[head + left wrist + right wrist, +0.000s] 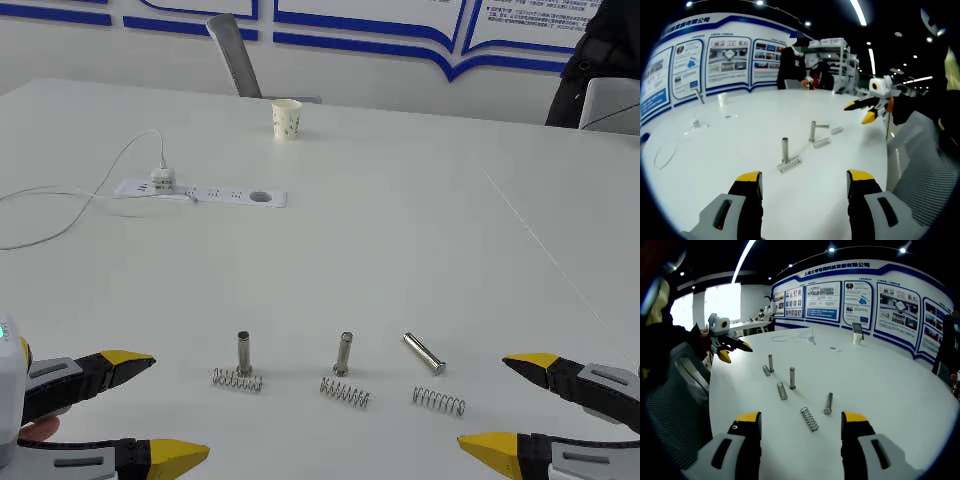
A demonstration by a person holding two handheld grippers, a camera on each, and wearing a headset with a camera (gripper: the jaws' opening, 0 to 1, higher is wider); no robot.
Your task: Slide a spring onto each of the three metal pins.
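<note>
Three short silver metal pins are set in a row on the white worktop [400, 230], close to its near edge. The left-hand pin [243, 352] and the middle pin [344, 353] stand upright. The right-hand pin [424, 353] lies on its side, its far end angled to the left. A small coiled steel spring is laid flat on the near-edge side of each pin. The left-hand spring [237, 379] and the middle spring [345, 392] lie just beside the feet of their pins, and the right-hand spring [439, 401] lies near its pin but apart from it. All three pins are bare.

The left gripper [150, 410], black with yellow tips, is held at the left end of the row. The right gripper [505, 403] is held at the right end. Both have their jaws spread wide with nothing between them.

Text is carried on the blue-and-white display boards [840, 295] on the wall, but it is too small to be read. A printed pattern on the white paper cup [286, 118], near the far edge, cannot be made out.

A broad bare stretch of worktop lies beyond the pins and towards the right edge. A white power strip [200, 193] with a white plug [163, 180] is placed well apart from the pins, and its white cable [60, 215] trails towards the left edge. A grey chair back [232, 50] stands beyond the far edge.
</note>
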